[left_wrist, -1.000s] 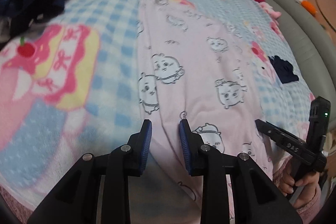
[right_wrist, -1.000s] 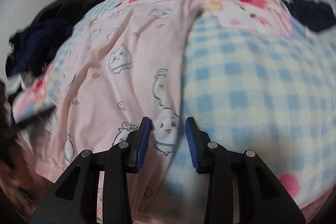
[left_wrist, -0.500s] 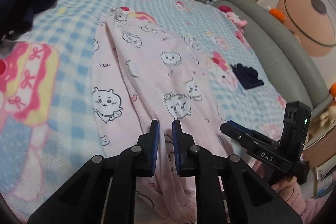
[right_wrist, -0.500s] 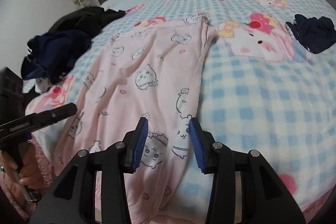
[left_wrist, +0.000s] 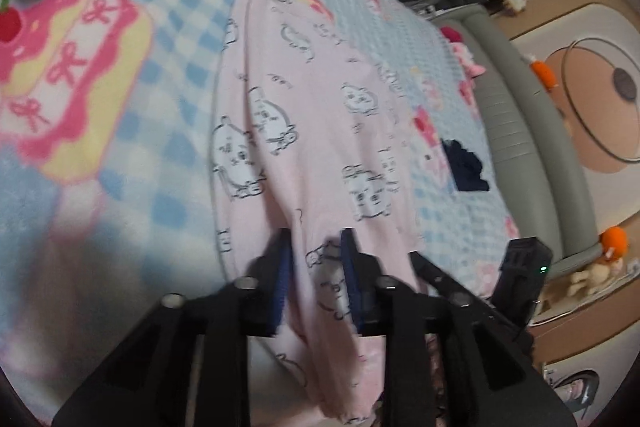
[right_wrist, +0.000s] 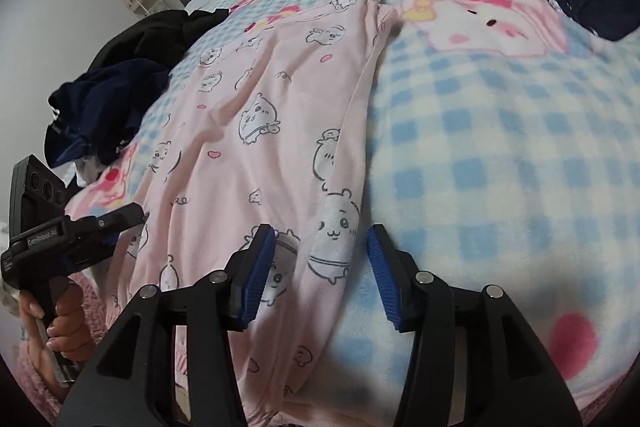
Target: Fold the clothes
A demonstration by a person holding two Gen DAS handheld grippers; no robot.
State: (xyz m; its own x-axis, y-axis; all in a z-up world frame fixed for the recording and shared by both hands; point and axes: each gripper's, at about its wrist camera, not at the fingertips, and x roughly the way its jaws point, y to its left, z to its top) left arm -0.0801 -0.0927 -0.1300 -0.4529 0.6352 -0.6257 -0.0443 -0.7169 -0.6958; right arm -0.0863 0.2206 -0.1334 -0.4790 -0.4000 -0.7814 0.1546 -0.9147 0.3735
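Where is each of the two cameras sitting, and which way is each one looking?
Left wrist: on the left gripper, facing down the bed along the pink pyjama garment, which its jaws pinch; the right gripper shows at right.
Right wrist: on the right gripper, jaws opening over the garment's near edge; the person's hand holds the left gripper at left.
Shared: the garment, checked blanket, small navy item.

The left hand-held gripper (left_wrist: 316,275) angles downward, its pads clamped on pink cloth. The right hand-held gripper (right_wrist: 322,269) angles downward too, jaws opening, pads clear. A hand (right_wrist: 60,327) grips the left handle.
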